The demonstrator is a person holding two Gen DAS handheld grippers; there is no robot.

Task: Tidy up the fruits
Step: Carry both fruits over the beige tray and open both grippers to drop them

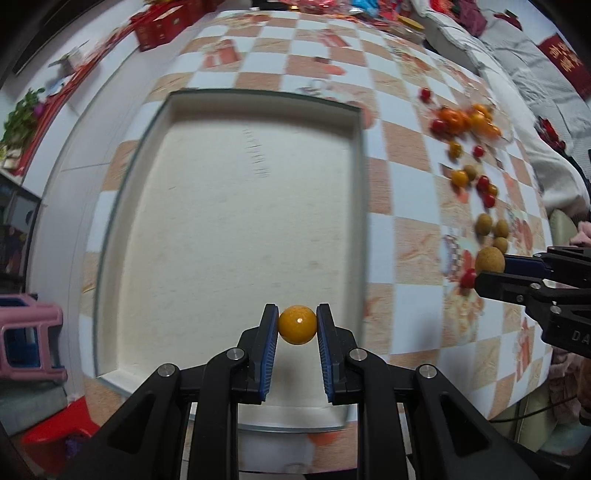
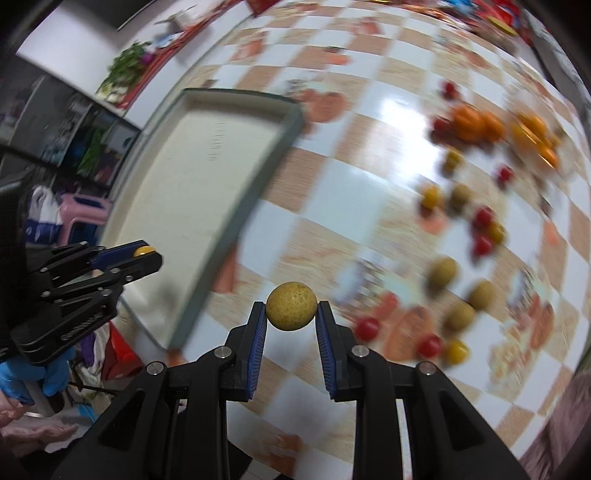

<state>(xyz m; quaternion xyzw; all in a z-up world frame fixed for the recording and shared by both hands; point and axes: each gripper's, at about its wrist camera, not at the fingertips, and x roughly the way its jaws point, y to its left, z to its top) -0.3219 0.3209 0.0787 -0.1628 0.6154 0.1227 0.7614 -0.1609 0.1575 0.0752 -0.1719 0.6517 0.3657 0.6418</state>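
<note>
My left gripper is shut on a small orange-yellow fruit and holds it above the near part of a white rectangular tray. My right gripper is shut on a tan round fruit above the checkered table, right of the tray. The right gripper also shows in the left wrist view holding the tan fruit. The left gripper shows in the right wrist view over the tray's near end. The tray holds nothing.
Several loose fruits lie scattered on the checkered tablecloth right of the tray: oranges, red cherry tomatoes, yellow ones, tan ones. A pink stool stands left of the table. Red boxes sit at the far edge.
</note>
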